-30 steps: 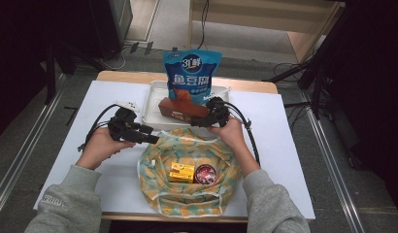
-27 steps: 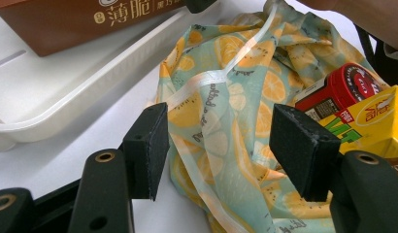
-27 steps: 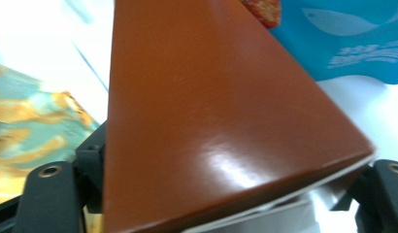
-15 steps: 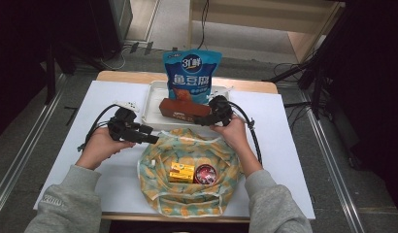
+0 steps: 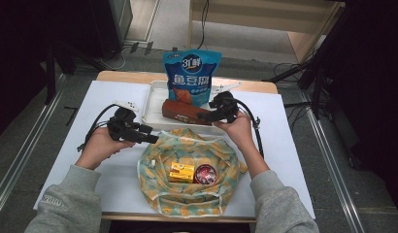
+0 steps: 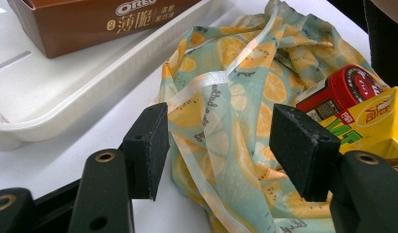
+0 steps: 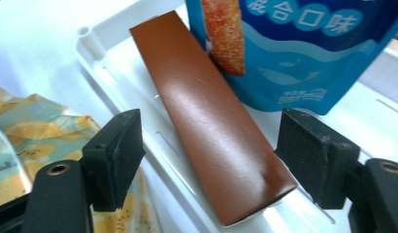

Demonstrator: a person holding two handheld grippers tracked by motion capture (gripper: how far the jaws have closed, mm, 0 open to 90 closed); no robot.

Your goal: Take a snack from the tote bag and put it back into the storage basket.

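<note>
The right gripper (image 5: 203, 116) stands with its jaws wide apart, and they have just been closing a little, with nothing pressed between the pads; in the right gripper view the jaws straddle the near end of the brown biscuit box (image 7: 211, 121) from above without touching it. The box lies flat in the white tray (image 5: 151, 104), its far end against the foot of the blue snack pouch (image 5: 191, 75), which stands upright at the tray's back. Just on the person's side of the tray lies the fruit-print drawstring bag (image 5: 187, 194), spread open on the counter (image 5: 294, 160), with a yellow drink carton (image 5: 181, 172) and a red can (image 5: 205, 174) side by side inside it. The left gripper (image 5: 151, 140) is also open, holding nothing; in the left gripper view its jaws stand either side of the bag's rim nearest the tray, where the white drawstring (image 6: 221, 77) runs, though no pad presses the cloth. Judgement: the work in hand is packing the tray's goods into the bag, and the box is the item now addressed, not yet grasped. The next move calls for the right gripper to settle over the box's width, close firmly across its long sides, lift it clear of the tray wall and carry it to the bag's open mouth beside the carton.
</note>
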